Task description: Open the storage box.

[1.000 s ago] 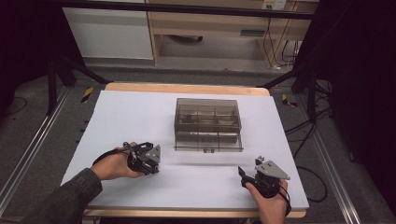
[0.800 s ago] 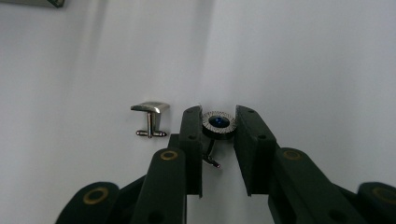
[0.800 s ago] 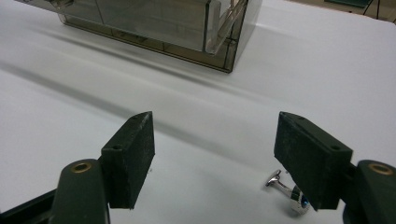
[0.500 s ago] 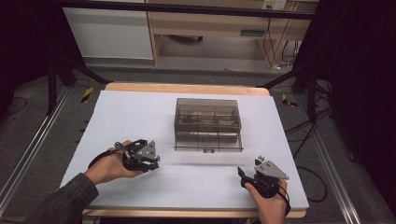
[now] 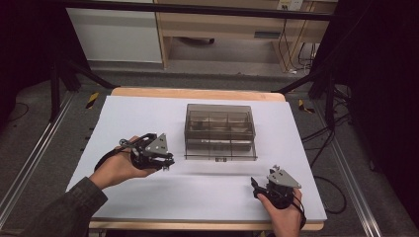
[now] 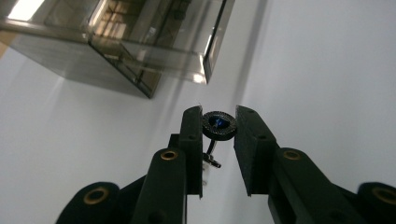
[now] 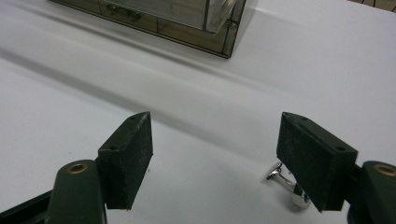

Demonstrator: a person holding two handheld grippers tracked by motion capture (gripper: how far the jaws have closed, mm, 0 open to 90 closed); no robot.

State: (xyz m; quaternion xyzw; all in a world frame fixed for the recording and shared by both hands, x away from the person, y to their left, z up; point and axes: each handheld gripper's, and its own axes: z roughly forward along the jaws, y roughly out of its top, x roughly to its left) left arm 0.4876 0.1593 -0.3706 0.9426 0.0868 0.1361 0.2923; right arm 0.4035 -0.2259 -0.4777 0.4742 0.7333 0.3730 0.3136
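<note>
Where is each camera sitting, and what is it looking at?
High view: sits above the person's side, looks forward and down at the white table and smoky clear box; both forearms and hands show, with the left tool and right tool.
Left gripper view: rides the left tool, looks along its jaws, which pinch a small black cufflink.
Right gripper view: rides the right tool, looks along open jaws; a silver cufflink lies by one.
Shared: all three show the box and table.

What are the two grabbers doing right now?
Left gripper: shut on a small black round cufflink.
Right gripper: open, holding nothing; a silver cufflink lies by one jaw.
</note>
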